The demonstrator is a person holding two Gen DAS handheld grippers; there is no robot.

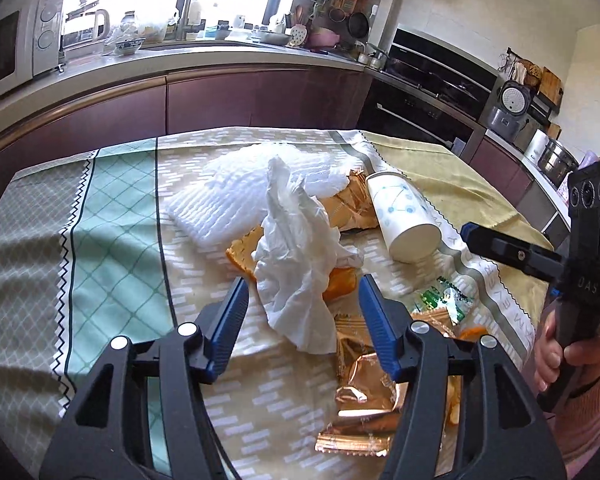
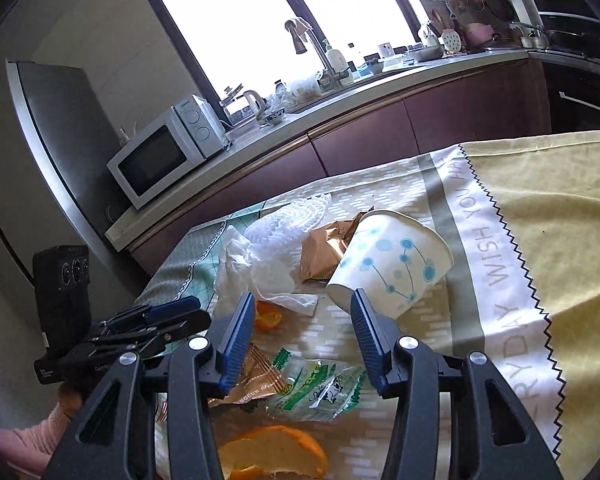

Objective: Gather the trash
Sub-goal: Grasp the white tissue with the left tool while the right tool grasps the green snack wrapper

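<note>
A heap of trash lies on the tablecloth [image 1: 112, 240]. A crumpled white tissue [image 1: 296, 248] [image 2: 236, 264] reaches down between the fingers of my left gripper [image 1: 304, 296], which is open; the pads do not press on it. Beside the tissue are a white foam net [image 1: 228, 196], gold foil wrappers [image 1: 360, 384], orange peel [image 1: 340, 284] [image 2: 272, 452] and a green-and-white wrapper [image 1: 444, 300] [image 2: 316, 388]. A paper cup [image 1: 404, 216] [image 2: 392, 268] with blue dots lies on its side. My right gripper [image 2: 302, 302] is open just in front of the cup, above the wrappers.
A kitchen counter [image 1: 220, 60] runs behind the table with a microwave [image 2: 160, 152], a kettle [image 1: 84, 28] and a sink tap [image 2: 300, 36]. A fridge [image 2: 48, 128] stands at the left, a stove [image 1: 440, 76] and rice cooker [image 1: 508, 108] at the right. Yellow cloth [image 2: 540, 208] covers the table's right part.
</note>
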